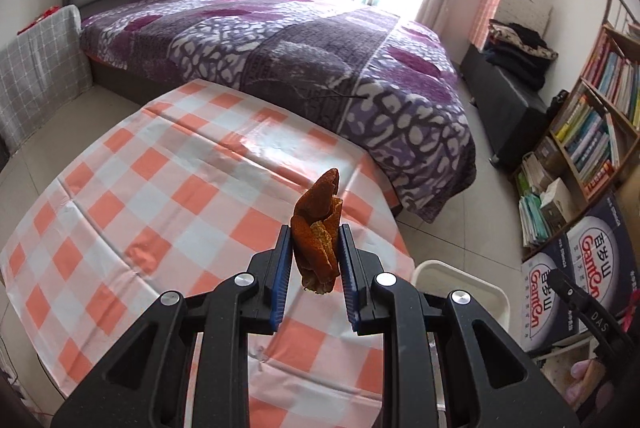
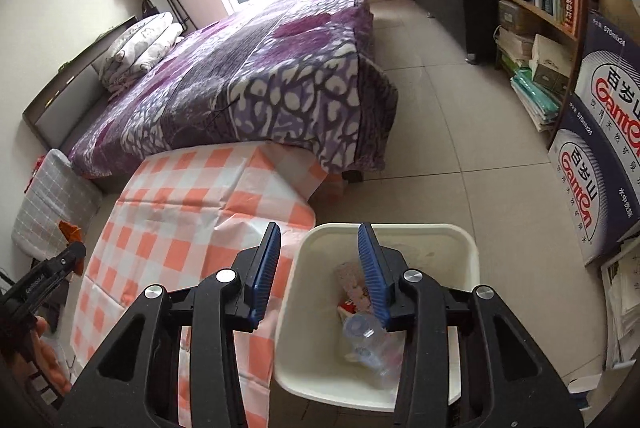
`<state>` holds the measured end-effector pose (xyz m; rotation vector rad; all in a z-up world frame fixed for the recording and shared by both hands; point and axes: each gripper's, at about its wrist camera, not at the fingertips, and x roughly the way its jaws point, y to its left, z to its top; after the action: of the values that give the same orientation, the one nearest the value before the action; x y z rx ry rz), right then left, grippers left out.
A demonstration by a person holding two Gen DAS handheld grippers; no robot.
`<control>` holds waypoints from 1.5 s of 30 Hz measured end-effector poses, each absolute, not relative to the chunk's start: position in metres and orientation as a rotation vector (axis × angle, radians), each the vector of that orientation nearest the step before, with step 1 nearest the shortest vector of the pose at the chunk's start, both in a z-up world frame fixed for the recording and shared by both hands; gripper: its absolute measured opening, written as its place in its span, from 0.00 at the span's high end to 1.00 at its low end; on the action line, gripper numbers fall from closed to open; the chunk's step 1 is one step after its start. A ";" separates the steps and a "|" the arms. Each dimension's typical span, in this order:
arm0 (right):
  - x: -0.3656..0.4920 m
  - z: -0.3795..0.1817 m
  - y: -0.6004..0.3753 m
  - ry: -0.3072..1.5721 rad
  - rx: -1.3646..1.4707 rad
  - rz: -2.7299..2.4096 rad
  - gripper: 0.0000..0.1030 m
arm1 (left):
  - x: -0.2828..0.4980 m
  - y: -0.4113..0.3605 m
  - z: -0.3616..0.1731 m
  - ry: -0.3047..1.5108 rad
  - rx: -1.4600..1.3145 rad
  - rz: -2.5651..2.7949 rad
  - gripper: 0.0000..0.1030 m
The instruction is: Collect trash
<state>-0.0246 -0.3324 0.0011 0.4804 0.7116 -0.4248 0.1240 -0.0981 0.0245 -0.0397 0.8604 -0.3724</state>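
Observation:
My left gripper (image 1: 314, 232) is shut on a dried orange peel (image 1: 318, 228) and holds it above the table with the orange-and-white checked cloth (image 1: 160, 196). The peel sticks up past the blue pads. A white trash bin (image 2: 384, 240) stands on the floor at the table's right side; its rim also shows in the left wrist view (image 1: 460, 274). It holds a clear plastic bottle (image 2: 362, 334) and wrappers (image 2: 352, 286). My right gripper (image 2: 320, 232) is open and empty, above the bin's left rim. The left gripper also shows at the left edge of the right wrist view (image 2: 70, 254).
A bed with a purple blanket (image 1: 300, 40) stands just behind the table. A bookshelf (image 1: 600, 116) and Ganten water boxes (image 2: 600, 156) line the right wall. A grey checked storage box (image 1: 36, 68) sits left of the bed. Tiled floor (image 2: 460, 156) lies between bed and shelf.

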 end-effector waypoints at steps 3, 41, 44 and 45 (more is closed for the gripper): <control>-0.036 0.004 -0.351 0.685 0.493 -0.457 0.62 | 0.117 -0.128 0.016 0.882 -0.008 -0.439 0.77; -0.109 0.024 -0.294 0.465 0.235 -0.653 0.07 | -0.015 -0.136 0.036 0.466 0.117 -0.247 0.07; -0.108 0.018 -0.280 0.472 0.217 -0.631 0.07 | -0.015 -0.123 0.032 0.486 0.116 -0.236 0.07; -0.107 0.016 -0.275 0.475 0.208 -0.622 0.07 | -0.017 -0.122 0.029 0.494 0.126 -0.237 0.07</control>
<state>-0.1072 -0.2751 0.0164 0.2082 0.4749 -0.6215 -0.0174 -0.1221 0.0291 0.1256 0.4942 -0.2375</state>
